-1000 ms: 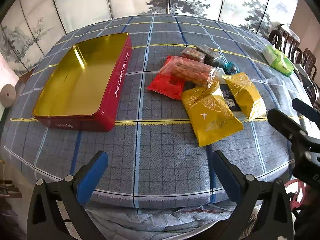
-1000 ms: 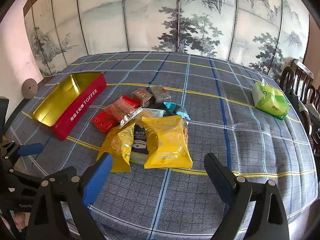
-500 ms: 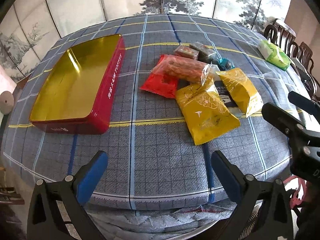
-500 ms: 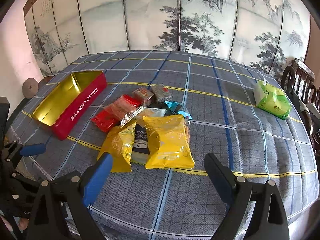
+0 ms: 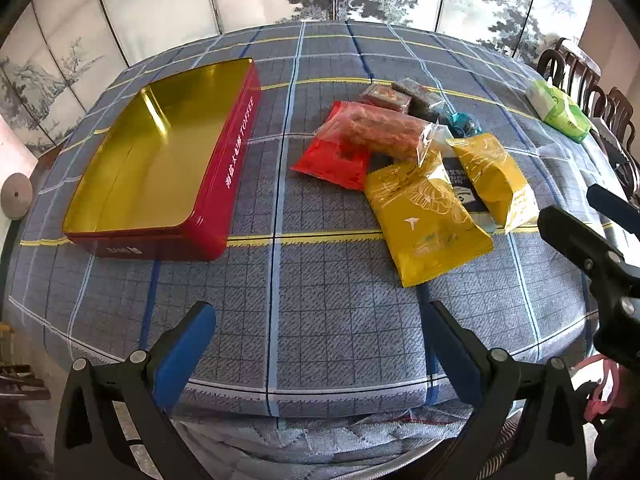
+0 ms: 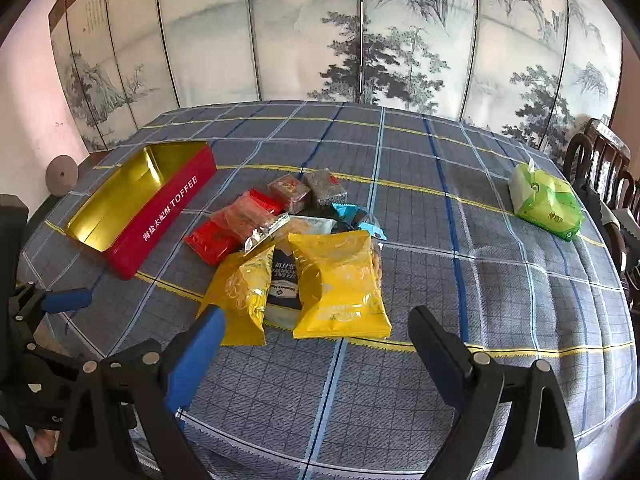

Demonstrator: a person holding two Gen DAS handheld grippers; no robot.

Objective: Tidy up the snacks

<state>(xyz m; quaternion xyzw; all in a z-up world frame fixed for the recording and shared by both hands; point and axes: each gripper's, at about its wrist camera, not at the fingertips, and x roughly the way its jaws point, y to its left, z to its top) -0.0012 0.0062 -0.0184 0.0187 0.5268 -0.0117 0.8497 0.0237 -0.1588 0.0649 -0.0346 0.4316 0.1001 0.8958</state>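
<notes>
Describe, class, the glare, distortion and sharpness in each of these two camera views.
Left wrist view: fisheye bends the tablecloth lines into curves; the gold inside of the red tin shows bright glare; dark corners frame the picture; the snacks are sharp. Right wrist view: the folding screen panels bow outward; light is soft and even; the open right hand-held gripper looms large near the lens.
</notes>
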